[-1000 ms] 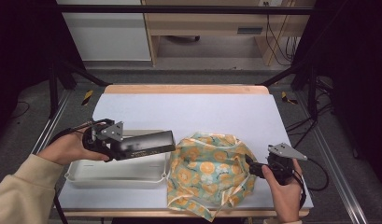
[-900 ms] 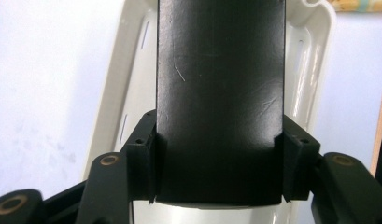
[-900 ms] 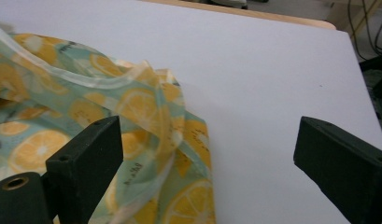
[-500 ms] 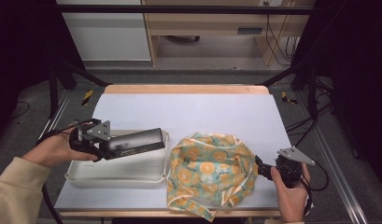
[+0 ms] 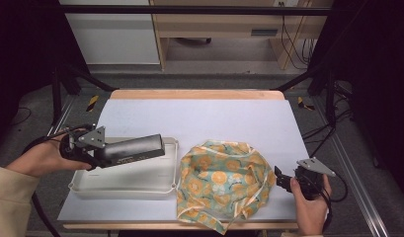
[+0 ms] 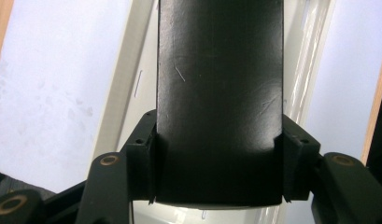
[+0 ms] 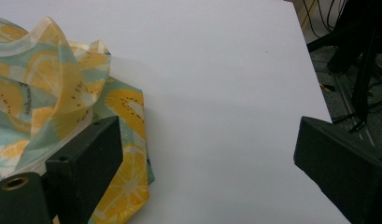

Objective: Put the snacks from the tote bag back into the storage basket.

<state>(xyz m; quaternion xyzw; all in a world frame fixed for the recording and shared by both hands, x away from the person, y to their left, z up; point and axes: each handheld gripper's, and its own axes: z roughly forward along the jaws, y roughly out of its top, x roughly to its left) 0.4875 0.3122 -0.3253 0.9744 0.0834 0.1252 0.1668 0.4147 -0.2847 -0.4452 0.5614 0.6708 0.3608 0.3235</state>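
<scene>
A long black rounded object (image 5: 135,148) lies level over the white tray (image 5: 123,186), which stands at the table's front left. My left gripper (image 5: 108,154) is shut on its near end. In the left gripper view the two pads press the sides of the black object (image 6: 220,93), and the left gripper (image 6: 220,161) points along the tray (image 6: 125,74) below. A crumpled cloth with an orange fruit print (image 5: 222,180) lies right of the tray. My right gripper (image 5: 281,180) stands open at the cloth's right edge. Its left fingertip (image 7: 86,154) rests by the cloth (image 7: 48,84), with bare mat between the jaws of the right gripper (image 7: 207,154).
The pale mat (image 5: 204,118) covers the wooden table. Its right edge drops off close to the right hand, with black stands and cables (image 7: 357,56) beyond. A cabinet and desk legs stand behind the table.
The left hand has drawn the black object leftward over the tray. The right hand has slid a little right and toward the front edge, off the cloth's side.
</scene>
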